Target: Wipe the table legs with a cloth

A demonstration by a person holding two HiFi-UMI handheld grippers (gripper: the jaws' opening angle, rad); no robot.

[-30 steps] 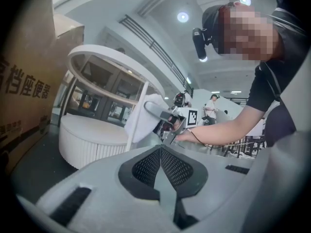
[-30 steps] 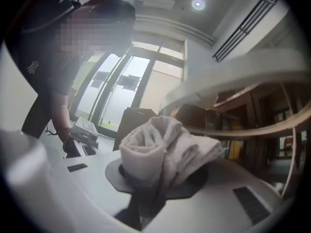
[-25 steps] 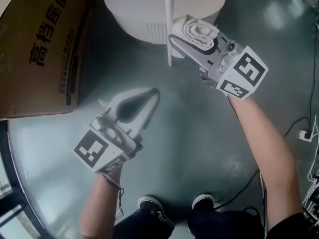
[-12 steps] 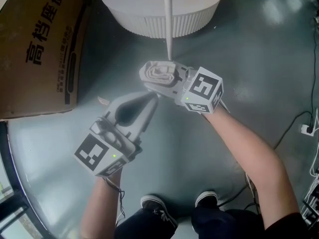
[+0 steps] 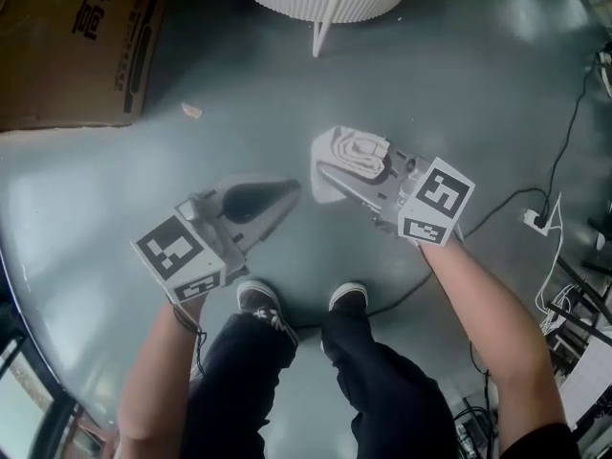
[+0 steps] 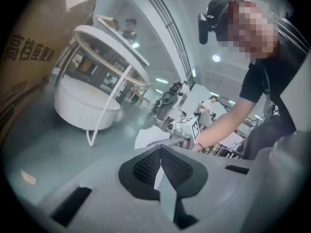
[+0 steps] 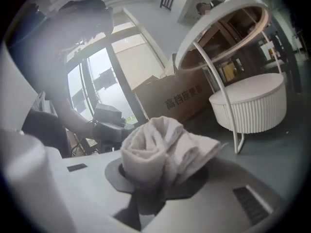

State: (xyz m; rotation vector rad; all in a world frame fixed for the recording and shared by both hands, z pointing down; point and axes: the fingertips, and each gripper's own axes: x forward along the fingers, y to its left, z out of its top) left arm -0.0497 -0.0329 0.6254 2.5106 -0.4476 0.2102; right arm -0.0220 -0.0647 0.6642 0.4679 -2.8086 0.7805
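A: Surface, room?
B: Glossy grey floor (image 5: pixel 449 75). Cardboard box (image 5: pixel 76 46) lies ahead and left of the left gripper (image 5: pixel 287 195), whose jaws are pressed together on nothing.
A: Cloth?
B: The rolled white cloth (image 5: pixel 356 149) is clamped in the right gripper (image 5: pixel 330 168), bulging above its tips. The white table leg (image 5: pixel 330 12) stands ahead, well apart.

A cardboard box (image 5: pixel 67 55) and a scrap (image 5: pixel 192 111) lie on grey floor (image 5: pixel 459 84).
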